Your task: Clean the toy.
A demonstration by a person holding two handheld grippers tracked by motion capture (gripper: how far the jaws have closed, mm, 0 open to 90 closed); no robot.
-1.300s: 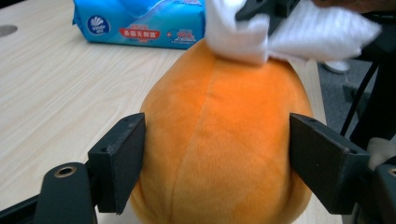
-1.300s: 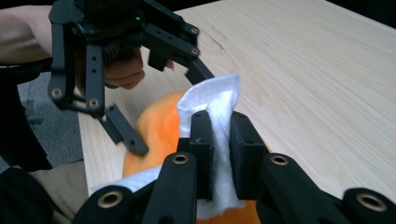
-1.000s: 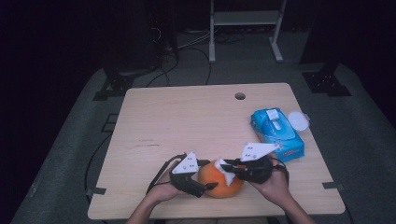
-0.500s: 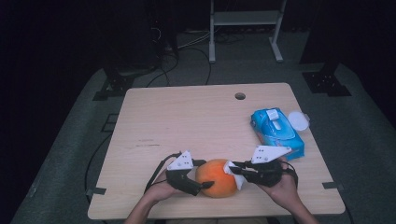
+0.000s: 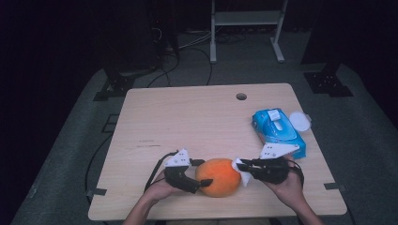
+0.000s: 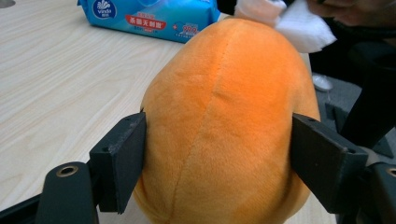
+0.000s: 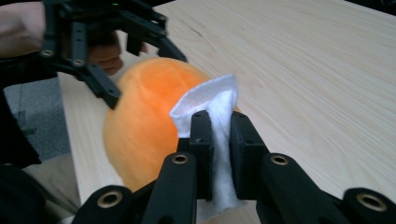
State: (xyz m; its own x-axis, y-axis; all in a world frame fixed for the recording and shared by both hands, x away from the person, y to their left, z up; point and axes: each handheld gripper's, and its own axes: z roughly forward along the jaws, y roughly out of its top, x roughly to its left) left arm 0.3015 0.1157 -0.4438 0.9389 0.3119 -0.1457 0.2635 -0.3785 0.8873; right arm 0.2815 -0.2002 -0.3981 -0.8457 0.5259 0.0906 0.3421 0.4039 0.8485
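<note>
Midway through wiping: left gripper [image 5: 202,174] fingers clamped on orange plush fruit [image 5: 218,177], right gripper [image 5: 241,171] fingers pinching white tissue [image 5: 242,169] against it, more surface left.

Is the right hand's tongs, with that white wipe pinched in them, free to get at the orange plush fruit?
Probably yes: the right tongs hold the white wipe right beside the orange plush fruit, nothing between; the left tongs clamp only its far end.

From above the near edge we look down the pale wooden table [image 5: 187,122]; both gripper views sit close, sharing the orange plush ball [image 6: 224,126].
</note>
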